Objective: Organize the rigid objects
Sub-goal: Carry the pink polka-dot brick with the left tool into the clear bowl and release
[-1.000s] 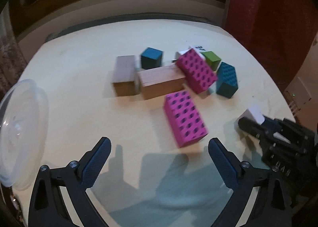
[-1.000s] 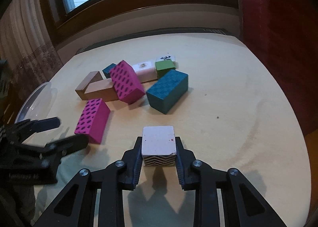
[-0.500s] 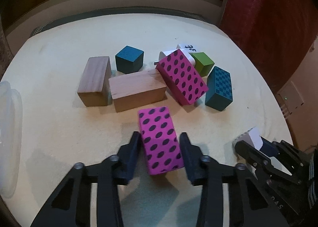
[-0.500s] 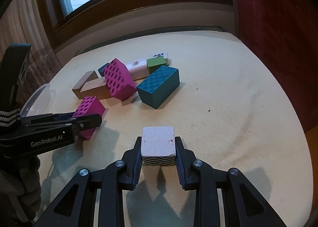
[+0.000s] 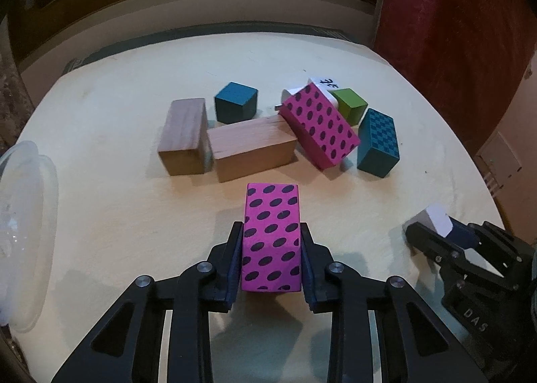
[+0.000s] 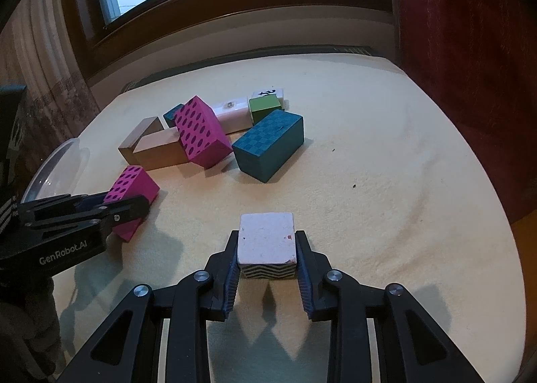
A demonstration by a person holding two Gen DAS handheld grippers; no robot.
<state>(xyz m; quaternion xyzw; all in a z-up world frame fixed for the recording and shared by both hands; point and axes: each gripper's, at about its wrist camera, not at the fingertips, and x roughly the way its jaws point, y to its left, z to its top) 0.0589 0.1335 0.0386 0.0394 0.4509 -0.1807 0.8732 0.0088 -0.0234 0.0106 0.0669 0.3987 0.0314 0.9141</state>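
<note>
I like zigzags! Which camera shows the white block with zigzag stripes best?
The right wrist view: the white block sits close and centred in the right gripper, zigzags showing. The left wrist view shows only a small white corner of it at the edge, no stripes.

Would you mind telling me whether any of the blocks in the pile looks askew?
Yes: the pink dotted block in the pile is tilted, propped on the wooden block rather than lying flat. The other blocks around it appear to sit flat.
</note>
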